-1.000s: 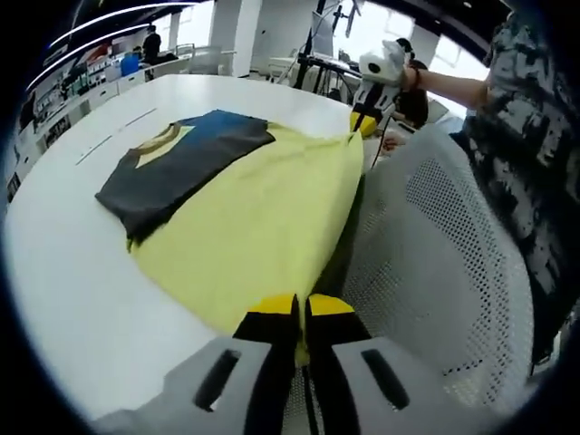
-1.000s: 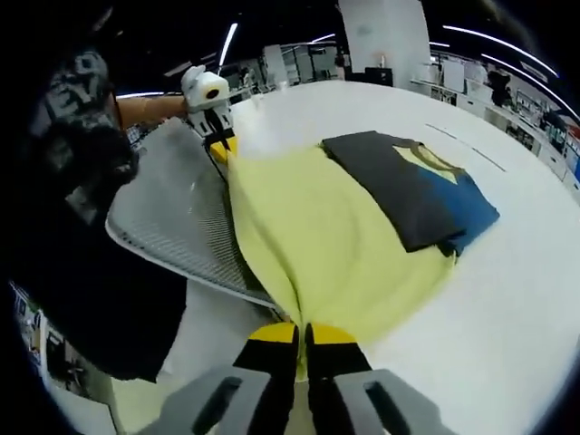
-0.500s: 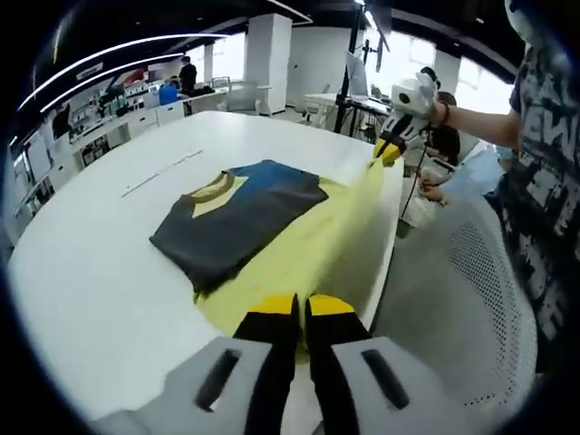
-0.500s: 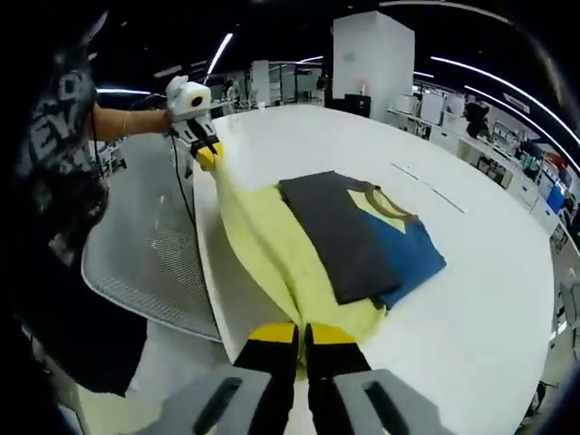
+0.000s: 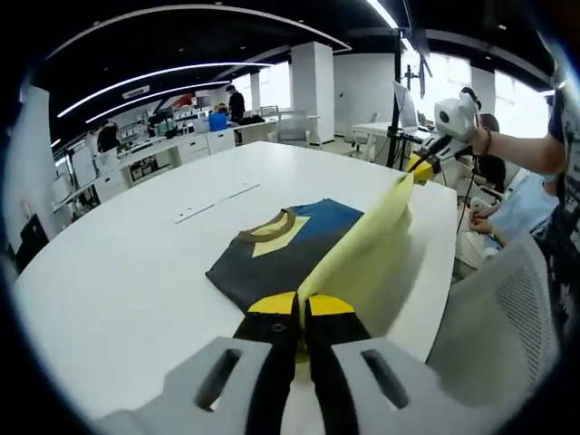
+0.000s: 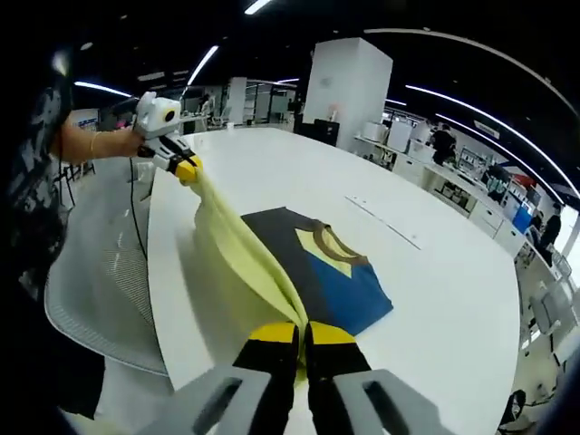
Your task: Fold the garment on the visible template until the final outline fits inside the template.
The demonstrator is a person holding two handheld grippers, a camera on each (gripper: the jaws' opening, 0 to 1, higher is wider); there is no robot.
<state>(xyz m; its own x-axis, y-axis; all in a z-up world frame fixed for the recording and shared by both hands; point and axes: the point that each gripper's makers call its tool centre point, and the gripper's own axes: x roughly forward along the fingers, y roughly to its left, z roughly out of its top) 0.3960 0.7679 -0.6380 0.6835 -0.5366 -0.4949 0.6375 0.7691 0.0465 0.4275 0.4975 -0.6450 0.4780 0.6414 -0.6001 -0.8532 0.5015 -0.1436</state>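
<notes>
Yellow cloth of the garment (image 5: 362,249) pulled up tight off the white table (image 5: 118,281), stretched between two corners. Left gripper (image 5: 300,313) pinched shut on one corner, right gripper (image 6: 300,340) pinched shut on the other. Dark and blue top part lying flat on the table, collar up. Template lines too faint to tell. Could slip out of the pinch if pulled too hard. Could drag the flat part sideways. Could land crooked or bunched if one side drops first.
</notes>
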